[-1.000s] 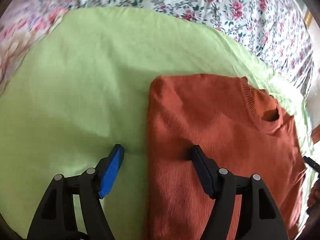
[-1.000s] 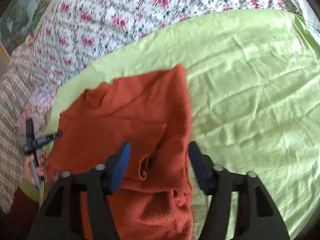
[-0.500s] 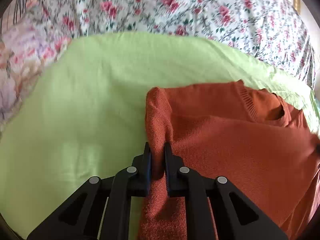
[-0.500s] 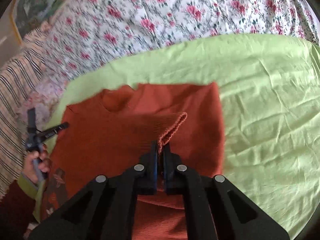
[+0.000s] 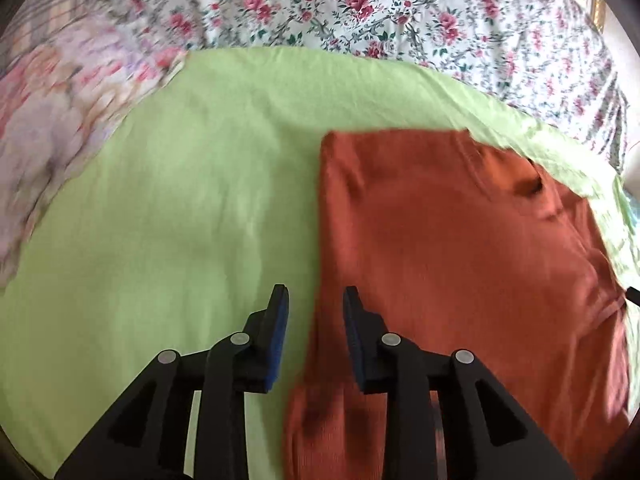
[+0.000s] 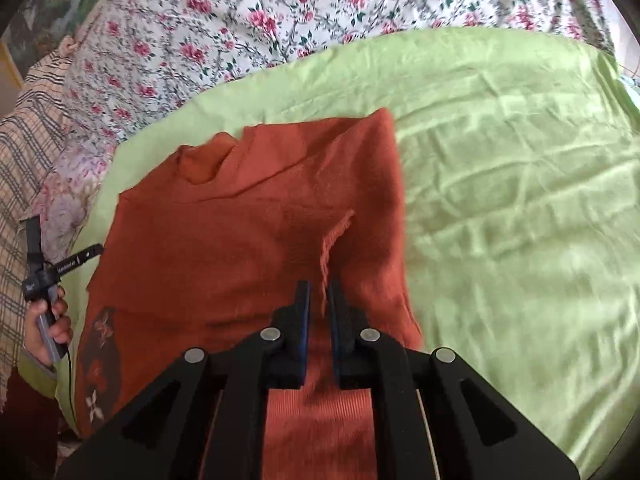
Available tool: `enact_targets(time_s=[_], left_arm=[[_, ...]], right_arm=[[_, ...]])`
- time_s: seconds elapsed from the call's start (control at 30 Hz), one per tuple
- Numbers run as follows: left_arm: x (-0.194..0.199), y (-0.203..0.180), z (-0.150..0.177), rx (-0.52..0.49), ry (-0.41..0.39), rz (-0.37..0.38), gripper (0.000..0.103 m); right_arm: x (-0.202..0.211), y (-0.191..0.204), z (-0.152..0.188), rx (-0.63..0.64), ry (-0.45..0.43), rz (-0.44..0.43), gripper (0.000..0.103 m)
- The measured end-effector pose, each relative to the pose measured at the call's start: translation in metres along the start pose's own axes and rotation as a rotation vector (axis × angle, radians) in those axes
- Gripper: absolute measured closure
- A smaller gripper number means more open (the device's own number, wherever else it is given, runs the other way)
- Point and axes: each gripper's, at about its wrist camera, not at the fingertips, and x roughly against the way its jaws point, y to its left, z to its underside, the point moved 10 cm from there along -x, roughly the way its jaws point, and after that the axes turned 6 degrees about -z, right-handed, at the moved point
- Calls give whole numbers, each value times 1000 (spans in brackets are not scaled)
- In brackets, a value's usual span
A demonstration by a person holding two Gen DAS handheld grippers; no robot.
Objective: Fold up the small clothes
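An orange knit sweater (image 5: 460, 248) lies folded on a light green sheet (image 5: 168, 220); it also shows in the right wrist view (image 6: 248, 240). My left gripper (image 5: 314, 300) is open and empty, its jaws on either side of the sweater's left folded edge. My right gripper (image 6: 319, 292) is nearly closed, with a ribbed cuff edge (image 6: 334, 240) of the sweater between its jaws, low over the garment. The neck opening (image 6: 208, 160) lies at the far end.
The green sheet (image 6: 520, 200) lies over a floral bedspread (image 6: 280, 12). A plaid cloth (image 6: 28, 152) is at the left edge. The left hand and its gripper handle (image 6: 48, 280) show at the sweater's left side.
My left gripper was shut on the sweater's folded edge and has opened, letting it go. My right gripper has lowered the cuff onto the sweater and its jaws have parted slightly.
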Motion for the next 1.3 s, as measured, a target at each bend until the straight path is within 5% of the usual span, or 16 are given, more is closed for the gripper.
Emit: enact_targets(time_s=[0.17,0.33,0.53,0.83,0.97,1.03,1.1,1.3], left_arm=[[48,11,67,57,12,33,65],[85,9,133,87,47,76,57],[113,11,198,107,108,103,42],[141,9,259,199,141,218,40],[138,1,259,161,133,204,45],[138,0,258,127,126,185,79],[140,2,257,118,125,193,95],[158,19,254,95,84,184,100]], right_arm=[[32,-1,35,-30,19,-32,88],[66,-1,73,-65,18,-68,69],[101,4,132,-88,59,-125,69],[102,22,208,-193,129,-301,69],[94,36,209,-183,119,-352,74],[92,40,210,-177,123,-362,97],[97,39,210,-173,116,-359,97],[141,20,195,-134,45,-344,98]])
